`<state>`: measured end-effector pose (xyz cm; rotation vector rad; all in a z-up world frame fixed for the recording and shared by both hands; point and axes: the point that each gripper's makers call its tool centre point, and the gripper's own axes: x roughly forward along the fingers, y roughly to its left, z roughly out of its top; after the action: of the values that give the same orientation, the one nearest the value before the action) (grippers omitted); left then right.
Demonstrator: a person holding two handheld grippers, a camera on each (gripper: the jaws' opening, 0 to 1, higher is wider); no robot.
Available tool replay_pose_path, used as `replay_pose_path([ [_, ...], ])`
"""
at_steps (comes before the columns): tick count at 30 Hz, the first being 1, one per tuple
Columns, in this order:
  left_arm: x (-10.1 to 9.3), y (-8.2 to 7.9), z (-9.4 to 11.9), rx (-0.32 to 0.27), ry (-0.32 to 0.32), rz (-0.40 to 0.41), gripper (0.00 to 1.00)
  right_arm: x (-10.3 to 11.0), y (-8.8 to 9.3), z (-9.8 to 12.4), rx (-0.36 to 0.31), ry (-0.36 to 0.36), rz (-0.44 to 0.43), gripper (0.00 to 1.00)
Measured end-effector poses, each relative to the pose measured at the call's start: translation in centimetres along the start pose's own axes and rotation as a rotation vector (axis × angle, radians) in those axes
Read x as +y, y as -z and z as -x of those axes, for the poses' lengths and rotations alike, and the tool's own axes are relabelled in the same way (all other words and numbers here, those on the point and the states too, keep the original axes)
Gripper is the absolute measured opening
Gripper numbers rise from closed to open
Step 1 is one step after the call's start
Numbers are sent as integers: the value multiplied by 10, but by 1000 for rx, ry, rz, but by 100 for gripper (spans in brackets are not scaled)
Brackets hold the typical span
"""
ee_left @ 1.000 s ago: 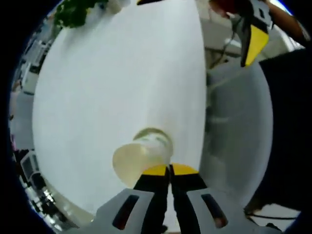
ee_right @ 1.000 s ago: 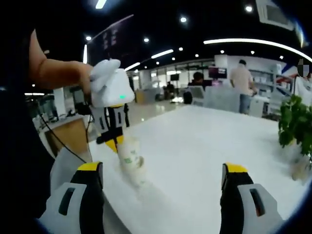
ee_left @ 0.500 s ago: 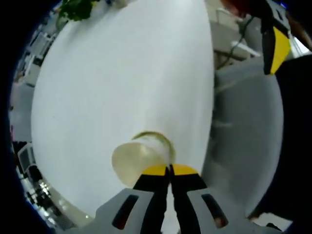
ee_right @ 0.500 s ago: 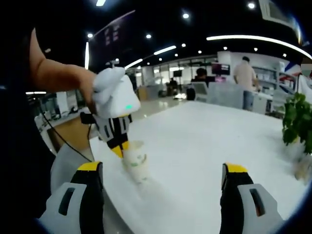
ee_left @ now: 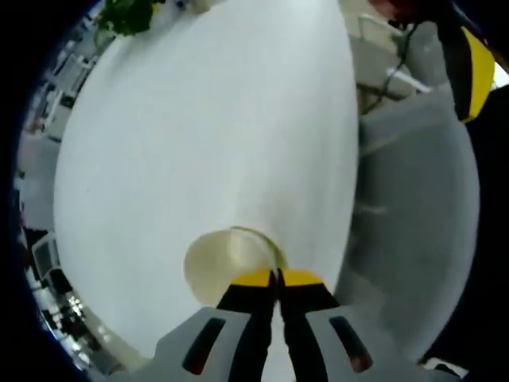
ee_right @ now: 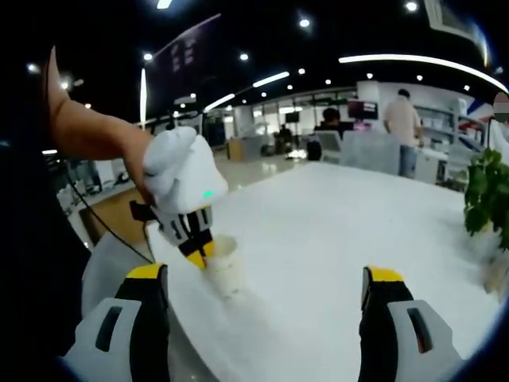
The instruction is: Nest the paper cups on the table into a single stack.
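We have pushed the cup (ee_right: 225,263) down with our left tool (ee_right: 199,253), jaws pinching its rim, so it now sits lower in the stack on the white surface (ee_right: 334,239), nearly nested. Our right tool (ee_right: 262,290) waits, jaws spread.

My left gripper (ee_left: 276,276) covers the near rim of the paper cup (ee_left: 227,263); cup count in stack unreadable, print blurred.
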<state>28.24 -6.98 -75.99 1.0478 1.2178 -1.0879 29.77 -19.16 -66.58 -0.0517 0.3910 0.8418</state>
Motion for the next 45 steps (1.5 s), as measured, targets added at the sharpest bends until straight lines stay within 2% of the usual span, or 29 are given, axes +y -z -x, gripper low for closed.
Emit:
replay_pose_path([
  [4,4,0,1,-13,-26,28,3,-1,-1,0,0,-3,2,100],
  [7,12,-2,2,-38,-75,15,15,-1,0,0,-1,-10,4,100],
  [11,14,-1,4,-65,-65,40,26,-2,1,-1,3,-17,5,100],
  [15,24,-2,7,-109,-117,50,38,-4,1,-1,2,-29,8,100],
  [22,33,-2,15,-169,-147,88,41,-5,-1,-3,-3,-65,8,100],
  [23,31,-2,16,-174,-134,114,44,-5,-1,-4,-2,-72,7,100],
  [24,29,-3,14,-187,-120,140,51,-4,0,-4,-3,-81,6,100],
  [25,30,-2,10,-186,-128,167,68,-3,0,-5,-4,-90,6,100],
  [26,29,0,6,-178,-124,172,75,-3,0,-5,-7,-97,8,100],
  [27,25,0,3,-178,-118,142,72,-2,0,-6,-9,-106,16,100],
  [28,28,0,3,-181,-136,101,62,-3,0,-7,-8,-107,20,100],
  [29,31,2,4,-177,-168,91,58,-5,2,-9,-2,-107,22,100],
  [30,28,2,5,-183,-157,97,59,-6,3,-9,4,-104,22,100],
  [31,23,-2,6,-219,-126,121,65,-8,2,-9,1,-96,18,100],
  [33,21,-5,10,-258,-95,150,67,-10,-1,-9,-15,-81,12,100],
  [34,22,-4,12,-264,-95,149,65,-12,-2,-10,-15,-71,14,100],
  [36,25,-4,21,-311,-91,141,65,-15,-4,-12,-27,-43,14,100],
  [38,32,-6,33,-389,-101,171,71,-15,-5,-14,-41,-25,3,100],
  [39,40,-9,42,-470,-133,167,76,-14,-6,-16,-50,-7,1,100],
  [40,47,-12,49,-529,-169,146,87,-15,-6,-18,-52,12,7,100],
  [41,53,-8,54,-569,-196,151,96,-15,-4,-20,-35,40,22,100],
  [42,56,-2,56,-576,-212,164,98,-12,-3,-21,-26,44,22,100],
  [45,78,10,80,-722,-347,136,99,-6,-12,-22,-57,61,26,100],
])
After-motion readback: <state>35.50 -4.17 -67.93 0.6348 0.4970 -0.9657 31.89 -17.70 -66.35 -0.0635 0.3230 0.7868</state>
